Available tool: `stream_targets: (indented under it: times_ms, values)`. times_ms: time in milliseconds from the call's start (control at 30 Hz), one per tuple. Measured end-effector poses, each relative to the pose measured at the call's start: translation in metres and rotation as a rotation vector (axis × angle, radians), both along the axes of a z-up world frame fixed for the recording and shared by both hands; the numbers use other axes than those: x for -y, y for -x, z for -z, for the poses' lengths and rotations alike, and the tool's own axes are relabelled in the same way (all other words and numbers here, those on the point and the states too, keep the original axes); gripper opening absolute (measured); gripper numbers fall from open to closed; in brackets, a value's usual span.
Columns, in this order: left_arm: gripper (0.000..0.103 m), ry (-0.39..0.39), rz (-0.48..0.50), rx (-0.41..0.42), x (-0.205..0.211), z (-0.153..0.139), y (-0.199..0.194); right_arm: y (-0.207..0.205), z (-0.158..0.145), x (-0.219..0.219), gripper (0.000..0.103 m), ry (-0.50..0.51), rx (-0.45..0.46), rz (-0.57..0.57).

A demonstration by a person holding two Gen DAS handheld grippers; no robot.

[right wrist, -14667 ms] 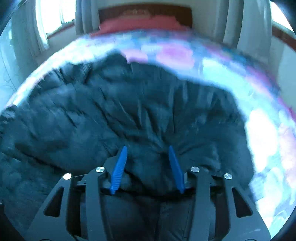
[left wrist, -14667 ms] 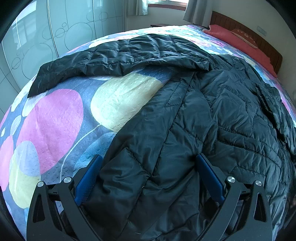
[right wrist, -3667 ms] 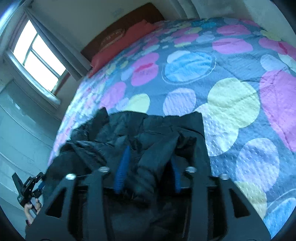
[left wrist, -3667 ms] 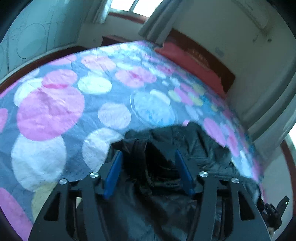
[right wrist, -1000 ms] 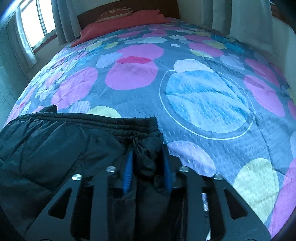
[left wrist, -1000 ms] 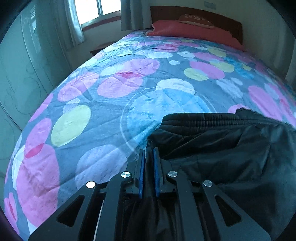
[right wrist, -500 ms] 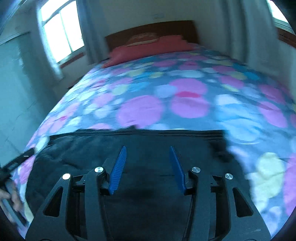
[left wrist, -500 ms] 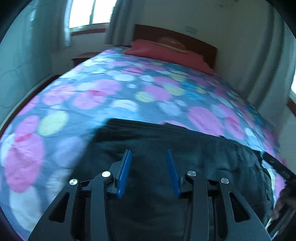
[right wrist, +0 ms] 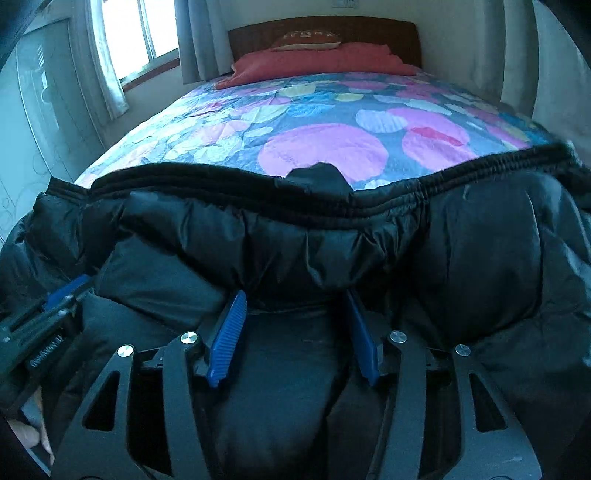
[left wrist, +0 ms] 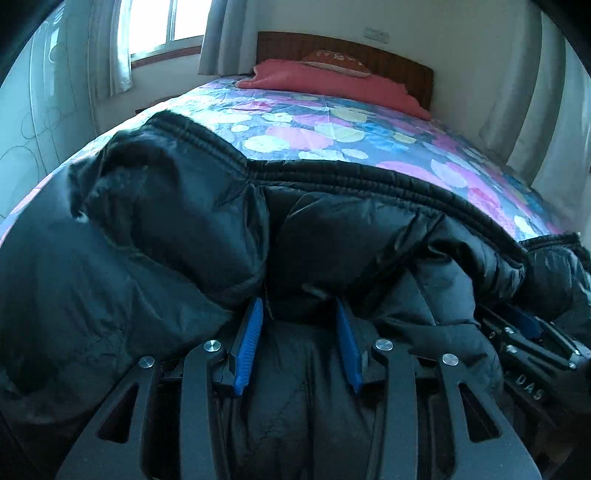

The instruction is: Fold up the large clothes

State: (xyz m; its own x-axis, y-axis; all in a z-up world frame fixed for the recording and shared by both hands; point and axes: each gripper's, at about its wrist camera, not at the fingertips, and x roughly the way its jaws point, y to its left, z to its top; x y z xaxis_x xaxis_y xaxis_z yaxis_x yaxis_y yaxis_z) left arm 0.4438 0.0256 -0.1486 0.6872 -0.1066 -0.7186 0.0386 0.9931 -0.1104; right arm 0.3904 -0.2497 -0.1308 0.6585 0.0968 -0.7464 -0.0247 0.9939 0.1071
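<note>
— Where is the coat?

— The black quilted puffer jacket (left wrist: 177, 229) lies bunched at the near end of the bed, on the blue bedspread with pink, yellow and white circles (right wrist: 325, 147). Its ribbed elastic hem (right wrist: 369, 199) runs across the far edge of the heap in both views.

— And the tongs?

— The left tongs (left wrist: 298, 332) are released: the blue fingers (left wrist: 248, 343) stand apart, pushed into the folds, with a puff of fabric between them but not pinched. The right tongs (right wrist: 295, 328) are the same — parted, blue fingers (right wrist: 226, 336) low in the jacket, cloth lying loose in the gap.

— Do they see each other?

— Yes. The right tongs show at the right edge of the left wrist view, and the left ones at the left edge of the right wrist view, both down against the jacket.

— Anything beyond?

— A red pillow (left wrist: 325, 83) against a dark wooden headboard (right wrist: 369, 29), grey curtains (left wrist: 221, 40) and a bright window (right wrist: 129, 40).
</note>
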Motion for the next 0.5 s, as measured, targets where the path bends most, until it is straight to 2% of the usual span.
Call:
stream_targets:
  times_ms: [133, 200, 267, 333, 400, 500]
  values:
    - [0.041, -0.022, 0.015, -0.033, 0.002, -0.011, 0.002, 0.005, -0.016, 0.005, 0.053, -0.016, -0.013, -0.013]
    - [0.041, 0.0, 0.017, -0.025, -0.009, -0.025, 0.013, 0.022, -0.037, 0.018, 0.054, -0.017, 0.033, -0.014]
    - [0.041, 0.016, -0.009, 0.014, -0.026, -0.036, 0.022, 0.036, -0.053, 0.034, 0.06, 0.041, 0.084, 0.019]
    - [0.041, 0.02, -0.049, 0.042, -0.047, -0.04, 0.027, 0.044, -0.06, 0.054, 0.06, 0.096, 0.105, 0.068]
    - [0.041, 0.02, -0.074, 0.023, -0.062, -0.033, 0.023, 0.043, -0.053, 0.075, 0.06, 0.14, 0.072, 0.116]
    - [0.041, -0.015, -0.071, -0.006, -0.062, -0.016, 0.018, 0.032, -0.016, 0.092, 0.06, 0.103, -0.031, 0.127]
